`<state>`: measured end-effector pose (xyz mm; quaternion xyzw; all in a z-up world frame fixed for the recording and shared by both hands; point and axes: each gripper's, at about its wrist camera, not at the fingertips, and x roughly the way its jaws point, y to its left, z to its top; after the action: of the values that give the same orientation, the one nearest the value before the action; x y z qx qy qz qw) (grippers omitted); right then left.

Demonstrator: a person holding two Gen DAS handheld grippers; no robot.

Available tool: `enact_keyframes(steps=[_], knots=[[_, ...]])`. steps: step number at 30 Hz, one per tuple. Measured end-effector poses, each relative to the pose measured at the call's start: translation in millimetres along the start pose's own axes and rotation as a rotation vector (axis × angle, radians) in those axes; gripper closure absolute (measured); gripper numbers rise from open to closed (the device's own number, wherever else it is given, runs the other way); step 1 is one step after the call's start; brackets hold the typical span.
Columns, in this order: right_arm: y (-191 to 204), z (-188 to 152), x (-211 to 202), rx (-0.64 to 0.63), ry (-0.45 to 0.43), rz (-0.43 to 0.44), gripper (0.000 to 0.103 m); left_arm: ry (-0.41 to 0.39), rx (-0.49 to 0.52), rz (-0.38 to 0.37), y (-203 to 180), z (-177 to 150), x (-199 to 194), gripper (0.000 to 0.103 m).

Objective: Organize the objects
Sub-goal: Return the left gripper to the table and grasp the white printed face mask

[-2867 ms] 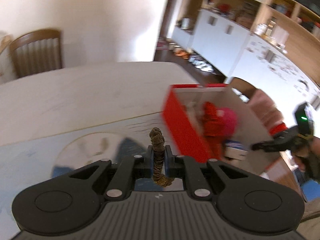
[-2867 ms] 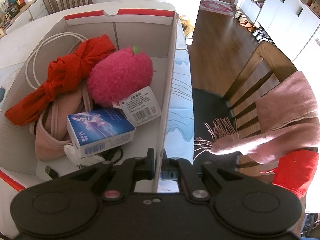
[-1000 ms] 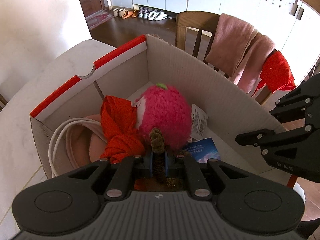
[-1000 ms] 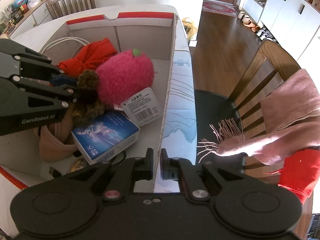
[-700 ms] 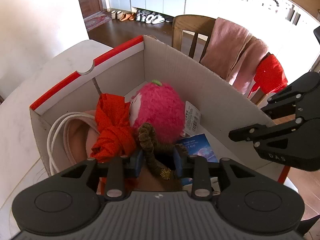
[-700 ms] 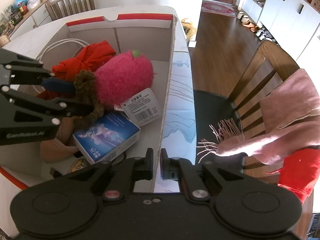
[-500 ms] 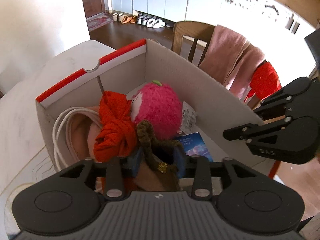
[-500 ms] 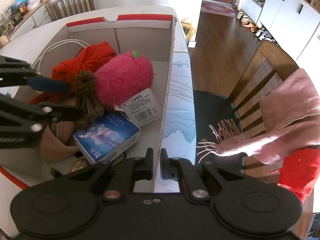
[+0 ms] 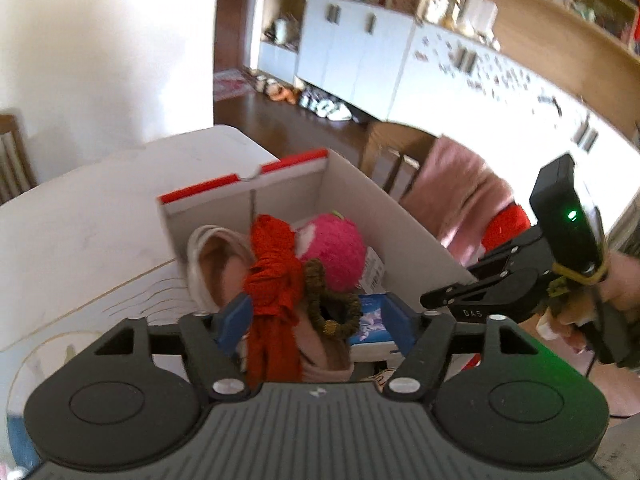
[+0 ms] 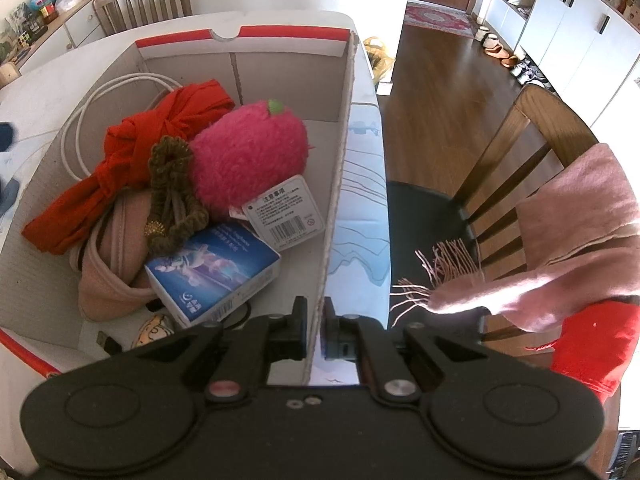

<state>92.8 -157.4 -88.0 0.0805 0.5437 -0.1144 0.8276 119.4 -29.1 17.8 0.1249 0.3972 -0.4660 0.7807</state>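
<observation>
Opening wide, left gripper (image 9: 316, 318) has just dropped brown braided hair tie (image 10: 170, 196) into red-trimmed cardboard box (image 10: 340, 152); right gripper (image 10: 316, 334) clamped on box wall.

Black left gripper (image 9: 316, 316) with blue pads (image 9: 236, 314) and silver screws.

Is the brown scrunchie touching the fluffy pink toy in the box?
Touching. In the right wrist view the brown scrunchie lies pressed against the side of the pink plush toy, with no gap between them, inside the cardboard box.
</observation>
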Motion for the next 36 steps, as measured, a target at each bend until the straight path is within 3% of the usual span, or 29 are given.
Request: enact_keyframes(steps=[11,25,36], knots=[[3.9,3.8,1.1,-0.012,0.016,-0.015,0.097,-0.043,-0.152,0.174,63.6,-42.9,-59.0,0.015],[6.8,5.5,1.2,-0.021,0.029,-0.031,0.095,0.038,-0.261,0.393,141.9,-107.6,-81.8,0.001],[7.9,5.7,0.4,-0.022,0.036,-0.044,0.094,0.148,-0.386,0.534,206.9,-164.1,-70.7,0.000]])
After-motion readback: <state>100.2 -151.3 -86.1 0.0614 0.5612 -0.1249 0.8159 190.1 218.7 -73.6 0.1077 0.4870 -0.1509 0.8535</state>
